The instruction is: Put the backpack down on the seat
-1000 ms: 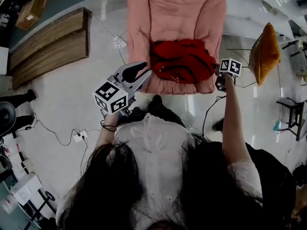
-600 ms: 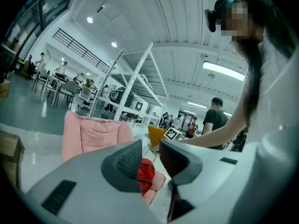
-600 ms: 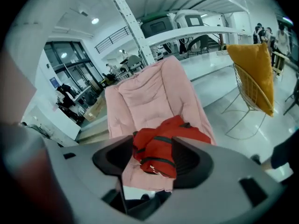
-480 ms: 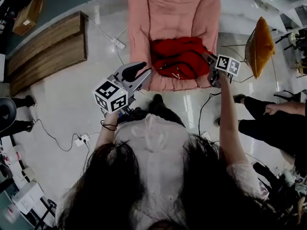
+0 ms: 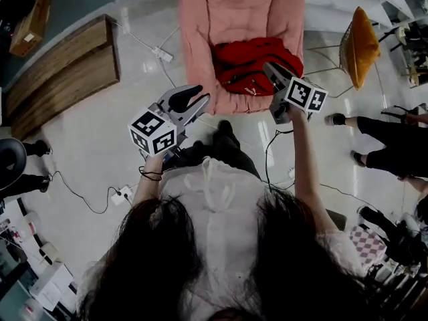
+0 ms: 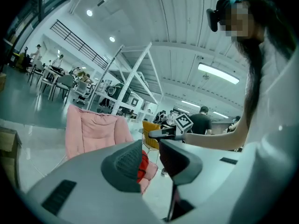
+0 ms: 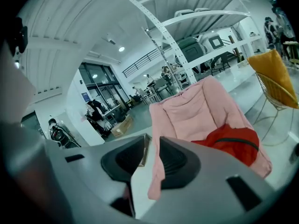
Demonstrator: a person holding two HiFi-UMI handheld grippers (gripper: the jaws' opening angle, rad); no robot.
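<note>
Red backpack [image 5: 251, 72] lies on the pink seat [image 5: 234, 9], touching neither tool. Right tool [image 5: 268, 67] hovers near its right edge, jaws closing with nothing between them. Left tool [image 5: 202, 100] is held clear of the seat, jaws slightly parted and empty.
</note>
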